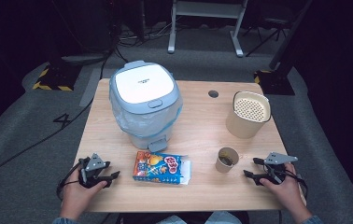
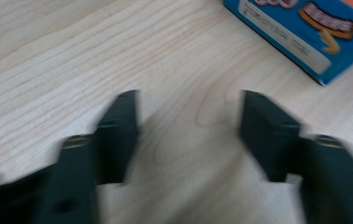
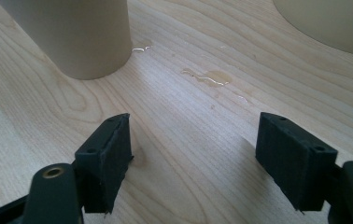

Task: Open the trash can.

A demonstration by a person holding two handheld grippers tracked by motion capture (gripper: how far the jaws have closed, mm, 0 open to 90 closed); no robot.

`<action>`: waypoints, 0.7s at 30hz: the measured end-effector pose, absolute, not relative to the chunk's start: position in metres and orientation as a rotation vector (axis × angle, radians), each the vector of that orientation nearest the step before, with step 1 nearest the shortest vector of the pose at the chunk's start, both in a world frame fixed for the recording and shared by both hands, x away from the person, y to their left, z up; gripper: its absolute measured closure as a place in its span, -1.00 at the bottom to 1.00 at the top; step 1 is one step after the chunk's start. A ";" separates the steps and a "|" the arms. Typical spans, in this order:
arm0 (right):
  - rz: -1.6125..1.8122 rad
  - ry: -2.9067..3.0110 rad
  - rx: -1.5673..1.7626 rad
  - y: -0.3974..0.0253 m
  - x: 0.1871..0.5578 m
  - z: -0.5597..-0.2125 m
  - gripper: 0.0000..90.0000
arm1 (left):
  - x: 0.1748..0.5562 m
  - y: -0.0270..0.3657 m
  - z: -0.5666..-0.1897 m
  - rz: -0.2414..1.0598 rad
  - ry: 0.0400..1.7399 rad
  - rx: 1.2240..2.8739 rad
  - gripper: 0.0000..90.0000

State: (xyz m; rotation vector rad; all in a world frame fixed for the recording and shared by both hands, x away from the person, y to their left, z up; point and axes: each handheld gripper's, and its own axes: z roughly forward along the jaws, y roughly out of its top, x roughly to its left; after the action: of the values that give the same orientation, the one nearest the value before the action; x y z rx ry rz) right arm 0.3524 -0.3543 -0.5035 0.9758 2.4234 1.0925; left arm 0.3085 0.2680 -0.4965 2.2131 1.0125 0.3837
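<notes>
High view, near edge first: the person's hands come in at the lower corners of the frame, each with a gripper resting low over the wooden table (image 1: 202, 116). The left gripper (image 1: 109, 178) sits at lower left, its jaws spread wide and empty, pointing toward the snack box (image 1: 161, 168) just beside it. The right gripper (image 1: 251, 168) at lower right is likewise gaping wide with nothing between its jaws, aimed at the paper cup (image 1: 226, 159) near it.

Judging from this, the work has hardly begun: nothing is gripped, the box lies flat on the table and the cup stands upright with dark remains inside, so every pick-up is left to do, probably into the bin behind.

Left gripper view shows blurred black jaws over pale grained wood, with a glossy blue cardboard corner of the box (image 2: 305, 32) at upper right. Right gripper view shows the cup's (image 3: 79, 35) matte tan wall at upper left and small wet spill marks (image 3: 209, 77) shining on the wood.

Farther up the frame stand a cream plastic container (image 1: 248, 114) with a perforated insert and a rounded grey-blue pedal bin (image 1: 145, 105), lid shut, lined with a thin clear bag.
</notes>
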 end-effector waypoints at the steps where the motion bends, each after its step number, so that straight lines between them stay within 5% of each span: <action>1: 1.094 2.424 0.972 -0.355 0.353 -0.504 -0.38 | 0.308 0.268 -0.495 0.366 1.012 2.224 0.25; 11: 1.096 2.418 0.975 -0.356 0.353 -0.503 -0.32 | 0.306 0.262 -0.460 0.253 0.813 2.204 0.48; 21: 1.096 2.417 0.975 -0.356 0.353 -0.503 -0.32 | 0.301 0.257 -0.417 0.204 0.748 2.096 0.49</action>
State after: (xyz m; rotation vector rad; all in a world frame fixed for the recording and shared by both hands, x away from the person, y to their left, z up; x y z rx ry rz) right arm 0.3530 -0.3563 -0.5034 0.9752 2.4174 1.0956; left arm 0.3014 0.2567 -0.4167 2.0964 0.7484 0.2044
